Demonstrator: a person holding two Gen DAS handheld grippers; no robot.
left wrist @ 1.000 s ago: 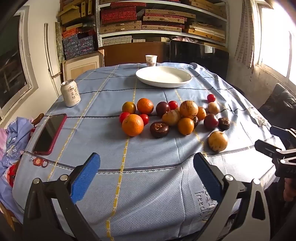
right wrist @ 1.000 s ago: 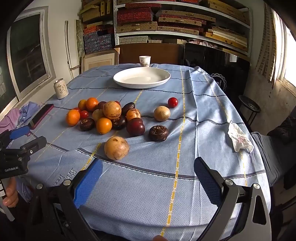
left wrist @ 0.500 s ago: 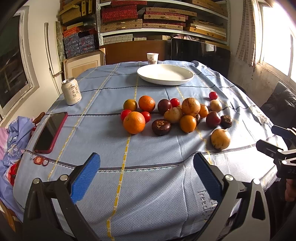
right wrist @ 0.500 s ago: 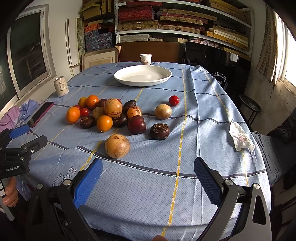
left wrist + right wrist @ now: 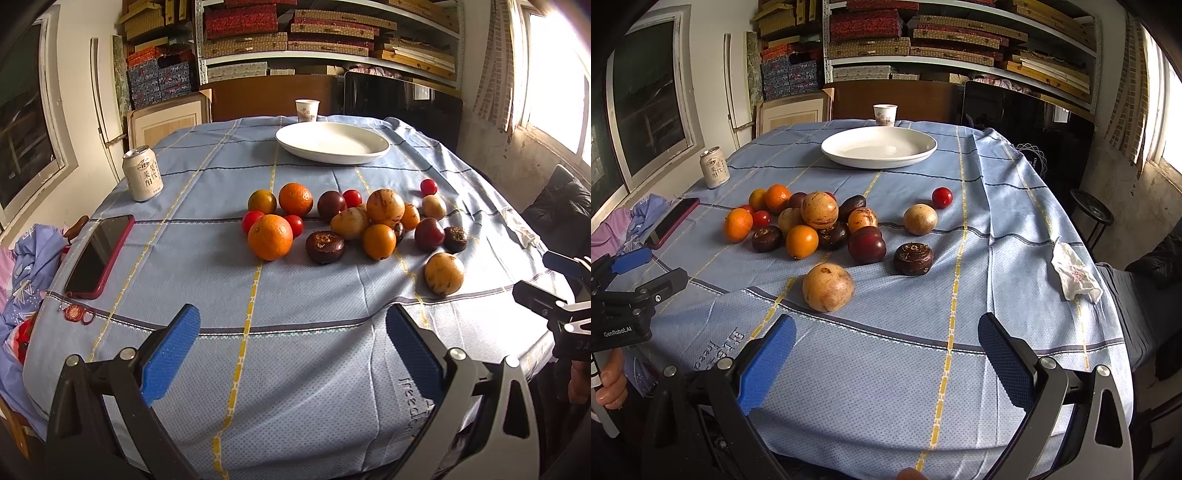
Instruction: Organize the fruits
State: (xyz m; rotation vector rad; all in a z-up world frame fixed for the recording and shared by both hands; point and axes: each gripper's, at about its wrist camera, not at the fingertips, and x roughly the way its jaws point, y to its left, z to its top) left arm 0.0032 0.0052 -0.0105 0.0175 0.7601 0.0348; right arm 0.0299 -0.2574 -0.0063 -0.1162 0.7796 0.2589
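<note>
A pile of fruits lies mid-table on the blue cloth: a large orange point(image 5: 270, 237), a dark brown fruit point(image 5: 325, 247), red tomatoes, tan round fruits. One tan fruit point(image 5: 828, 287) sits apart, nearest the right gripper; it also shows in the left wrist view point(image 5: 443, 274). A white empty plate point(image 5: 332, 142) stands at the far side, seen too in the right wrist view point(image 5: 879, 147). My left gripper point(image 5: 293, 354) is open and empty above the near table edge. My right gripper point(image 5: 886, 360) is open and empty, just short of the tan fruit.
A drink can point(image 5: 142, 178) and a red-cased phone point(image 5: 99, 254) lie at the left. A paper cup point(image 5: 307, 110) stands behind the plate. A crumpled tissue point(image 5: 1075, 273) lies at the right edge. Shelves of boxes fill the back wall.
Both grippers have moved slightly forward towards the fruits, which now appear a little nearer. Both stay open and empty.
</note>
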